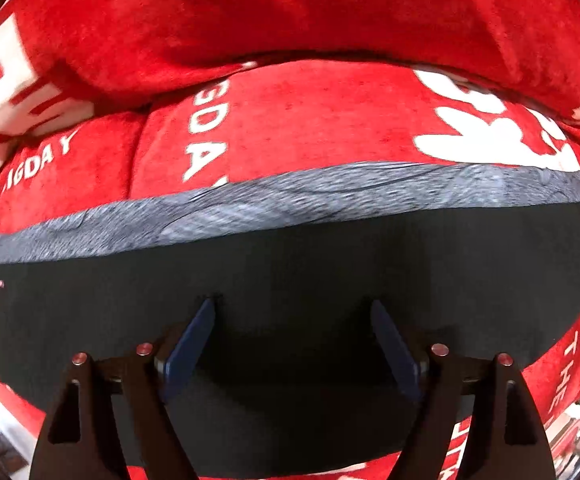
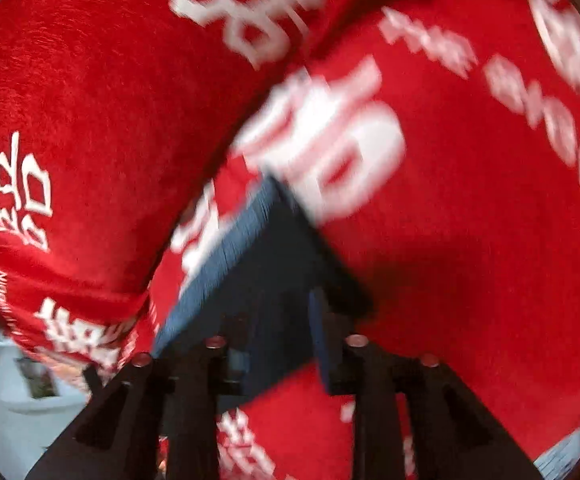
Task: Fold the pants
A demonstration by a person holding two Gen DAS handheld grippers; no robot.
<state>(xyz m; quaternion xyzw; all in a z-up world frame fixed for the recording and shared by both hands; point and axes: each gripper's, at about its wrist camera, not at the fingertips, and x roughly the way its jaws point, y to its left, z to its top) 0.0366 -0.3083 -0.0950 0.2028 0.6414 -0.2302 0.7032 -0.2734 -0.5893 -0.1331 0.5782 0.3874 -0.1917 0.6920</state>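
The black pants (image 1: 274, 264) are found laid across a red printed blanket (image 1: 290, 120), filling the centre of the left wrist view from 9 to 3 o'clock. A grey waistband (image 1: 290, 196) is seen running along their far edge, toward 12 o'clock. The cloth appears flat and smooth there, which suggests it is being spread or pressed ahead of a fold.

The left gripper (image 1: 293, 308) is observed over the dark fabric with its blue fingers (image 1: 194, 340) set wide apart; nothing is held between them. It is judged to be placed as a flat press or ready for a grasp.

In the right wrist view, heavily blurred, a corner of the pants (image 2: 274, 264) is seen pointing toward 12 o'clock, grey band at 10 o'clock. The right gripper (image 2: 274, 312) is set at this corner with fingers fairly close together. Whether cloth is actually pinched cannot be told. The blur indicates motion, probably a lift of that corner.
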